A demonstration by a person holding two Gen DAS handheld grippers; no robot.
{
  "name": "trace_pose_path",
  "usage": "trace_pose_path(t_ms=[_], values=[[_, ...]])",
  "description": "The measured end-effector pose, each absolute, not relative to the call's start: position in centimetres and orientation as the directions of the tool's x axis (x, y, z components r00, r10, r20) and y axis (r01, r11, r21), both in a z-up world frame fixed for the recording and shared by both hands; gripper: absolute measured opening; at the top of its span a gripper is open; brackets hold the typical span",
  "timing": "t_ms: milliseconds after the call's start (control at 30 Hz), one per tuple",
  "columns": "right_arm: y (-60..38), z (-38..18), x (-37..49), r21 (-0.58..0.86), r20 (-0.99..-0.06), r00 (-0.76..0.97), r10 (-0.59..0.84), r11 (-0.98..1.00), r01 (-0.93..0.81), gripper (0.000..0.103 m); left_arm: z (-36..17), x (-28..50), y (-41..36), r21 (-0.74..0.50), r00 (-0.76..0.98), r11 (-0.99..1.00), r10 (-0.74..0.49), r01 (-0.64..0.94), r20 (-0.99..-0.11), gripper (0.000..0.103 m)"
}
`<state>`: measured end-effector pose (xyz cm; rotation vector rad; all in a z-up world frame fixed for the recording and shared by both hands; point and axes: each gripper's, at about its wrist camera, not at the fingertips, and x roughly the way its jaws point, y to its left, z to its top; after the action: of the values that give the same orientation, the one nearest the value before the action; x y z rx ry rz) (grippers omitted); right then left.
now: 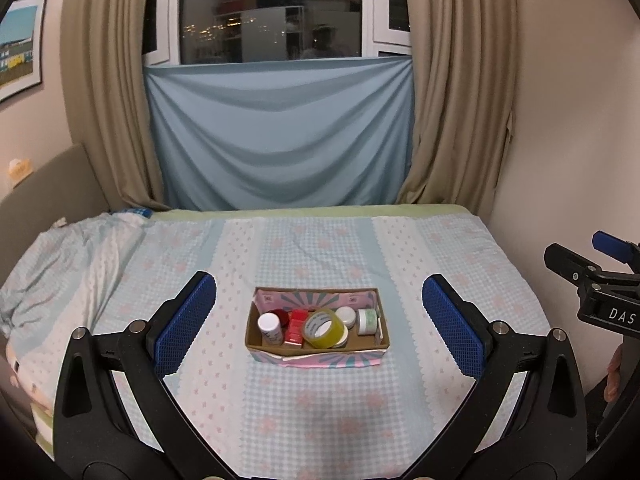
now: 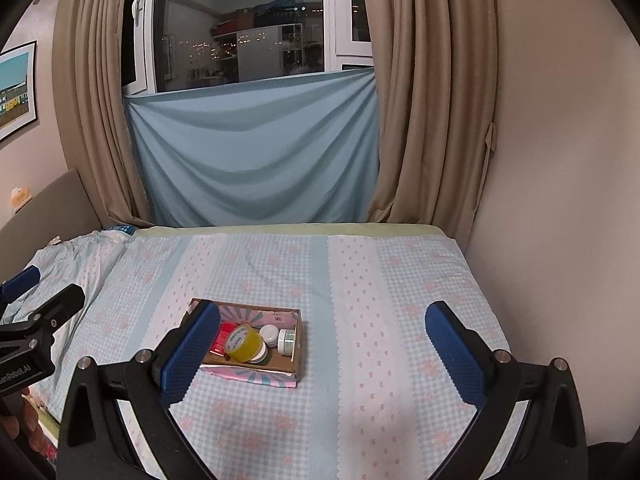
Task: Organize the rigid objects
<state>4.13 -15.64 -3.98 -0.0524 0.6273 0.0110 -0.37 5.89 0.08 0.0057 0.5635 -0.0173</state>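
A small cardboard box sits on the checked bedspread, also in the right wrist view. It holds a white-capped bottle, a red pack, a yellow tape roll, a white jar and a green-white jar. My left gripper is open and empty, held back from the box, its fingers framing it. My right gripper is open and empty, to the right of the box; its left finger hides the box's left end.
The bed is covered by a blue and pink checked cloth. A wall runs along its right side. Curtains and a blue sheet hang behind. Crumpled bedding and a headboard lie at the left.
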Motion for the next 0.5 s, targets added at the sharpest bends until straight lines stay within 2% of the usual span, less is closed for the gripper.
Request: trace_pose_path(t_ms=[500], values=[[-16.18, -4.01, 4.47, -0.049, -0.587, 0.809, -0.021, 0.999, -0.009, 0.102, -0.02, 0.08, 5.56, 0.001, 0.847, 1.0, -0.024, 0.029, -0.53, 0.103]])
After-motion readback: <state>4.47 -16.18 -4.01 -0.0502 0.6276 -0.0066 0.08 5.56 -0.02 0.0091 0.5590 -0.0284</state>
